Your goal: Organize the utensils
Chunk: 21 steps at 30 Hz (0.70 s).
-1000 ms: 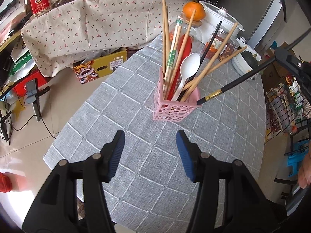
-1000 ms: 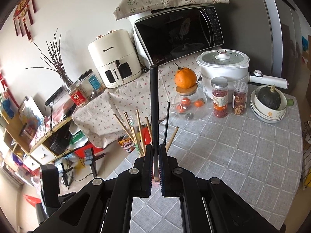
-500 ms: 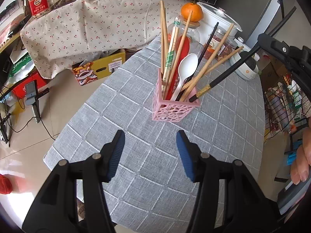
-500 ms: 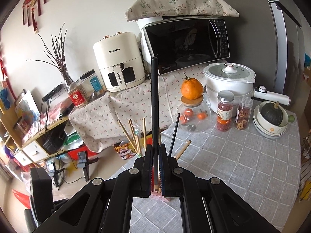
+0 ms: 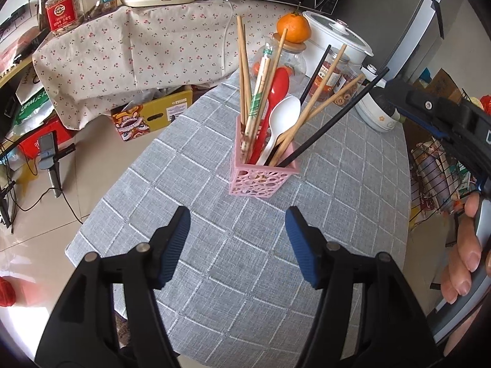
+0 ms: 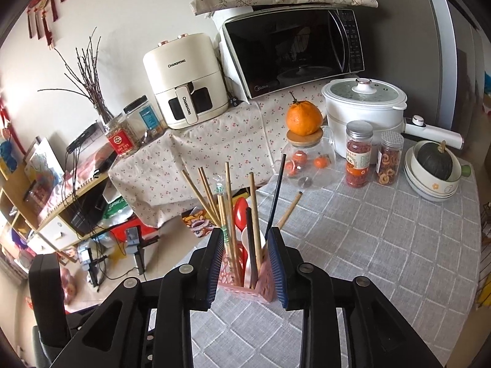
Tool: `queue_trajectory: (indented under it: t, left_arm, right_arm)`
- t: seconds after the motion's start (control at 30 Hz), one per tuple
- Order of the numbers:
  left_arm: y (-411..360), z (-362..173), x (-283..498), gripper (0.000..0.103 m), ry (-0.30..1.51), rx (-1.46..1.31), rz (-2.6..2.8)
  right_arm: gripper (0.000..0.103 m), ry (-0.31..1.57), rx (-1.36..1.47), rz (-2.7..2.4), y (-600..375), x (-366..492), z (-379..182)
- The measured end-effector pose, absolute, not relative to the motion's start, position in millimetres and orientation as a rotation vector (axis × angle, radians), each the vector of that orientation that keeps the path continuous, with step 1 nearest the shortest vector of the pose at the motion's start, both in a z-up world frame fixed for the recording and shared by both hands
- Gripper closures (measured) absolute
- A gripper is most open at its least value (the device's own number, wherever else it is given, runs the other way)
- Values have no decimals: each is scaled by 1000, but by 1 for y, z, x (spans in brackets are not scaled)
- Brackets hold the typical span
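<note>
The right gripper (image 6: 247, 265) had just been opening, its jaws apart with nothing pinched; the black chopstick (image 5: 334, 119) stood loose in the pink holder (image 5: 260, 178) just beyond them. The left gripper (image 5: 237, 245) hung open nearer, holder beyond it

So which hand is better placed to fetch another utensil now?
Probably left: the left gripper is open and empty over bare tablecloth, while the right gripper, jaws just opening, sits over the pink holder.
</note>
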<state>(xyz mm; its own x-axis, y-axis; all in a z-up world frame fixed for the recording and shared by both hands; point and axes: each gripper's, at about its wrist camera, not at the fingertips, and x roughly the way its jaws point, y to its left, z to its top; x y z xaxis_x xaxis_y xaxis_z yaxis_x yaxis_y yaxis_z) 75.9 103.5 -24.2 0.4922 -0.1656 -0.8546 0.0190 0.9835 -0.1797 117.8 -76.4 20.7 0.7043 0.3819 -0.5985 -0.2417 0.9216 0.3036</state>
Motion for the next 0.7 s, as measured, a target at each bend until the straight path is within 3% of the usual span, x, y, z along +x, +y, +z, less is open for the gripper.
queue_trajectory:
  t: [0.1, 0.17, 0.33, 0.63, 0.7]
  left_arm:
    - [95, -14, 65, 31, 1016, -154, -114]
    - [86, -4, 53, 19, 971, -145, -114]
    - [62, 12, 22, 3, 870, -84, -70]
    - [41, 14, -3, 1, 865, -25, 39]
    - [36, 17, -6, 1, 860, -29, 28]
  right_arm:
    - [62, 717, 200, 342, -92, 104, 24]
    - [57, 728, 192, 348, -104, 92, 24]
    - [42, 751, 134, 305, -136, 59, 22]
    - [16, 786, 89, 227, -179, 12, 16]
    - [15, 788, 71, 233, -182, 4, 15]
